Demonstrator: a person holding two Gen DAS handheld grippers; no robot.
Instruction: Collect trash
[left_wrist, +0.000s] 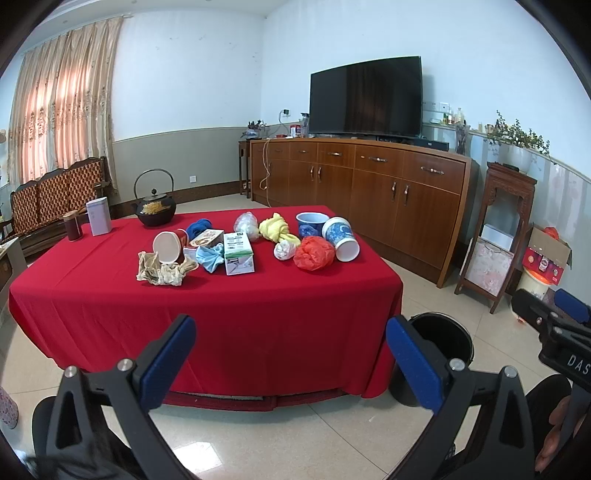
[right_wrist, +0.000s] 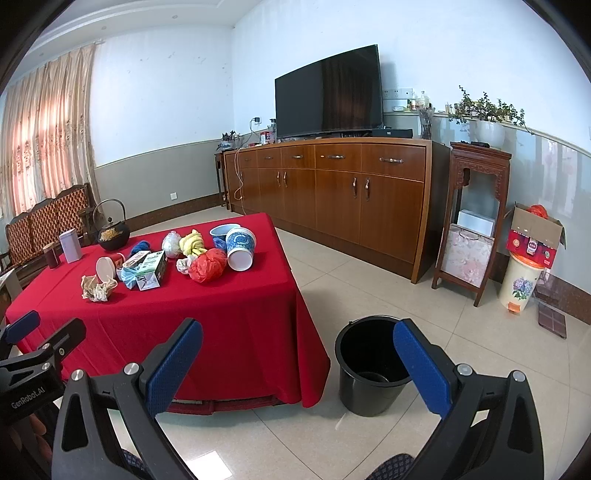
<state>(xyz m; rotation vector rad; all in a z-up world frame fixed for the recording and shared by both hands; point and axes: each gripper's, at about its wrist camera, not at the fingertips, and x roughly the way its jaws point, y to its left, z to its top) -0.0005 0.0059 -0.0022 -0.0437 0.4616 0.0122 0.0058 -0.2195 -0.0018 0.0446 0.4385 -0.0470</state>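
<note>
Trash lies on the red-clothed table (left_wrist: 110, 295): a crumpled beige rag (left_wrist: 162, 271), a tipped white cup (left_wrist: 168, 246), a blue mask (left_wrist: 210, 256), a green-white carton (left_wrist: 239, 253), a red plastic bag (left_wrist: 314, 253), a yellow cloth (left_wrist: 277, 229) and blue-patterned paper cups (left_wrist: 341, 236). A black bucket (right_wrist: 369, 365) stands on the floor right of the table. My left gripper (left_wrist: 291, 354) is open and empty, held back from the table's front. My right gripper (right_wrist: 299, 362) is open and empty, short of the bucket.
A black teapot (left_wrist: 155, 210), a tin (left_wrist: 99, 216) and a dark jar (left_wrist: 72, 225) stand at the table's far left. A wooden sideboard (right_wrist: 332, 192) with a TV lines the back wall. A wooden stand (right_wrist: 472, 221), a floral bin (right_wrist: 521, 284) and a bench (left_wrist: 55, 199) surround the tiled floor.
</note>
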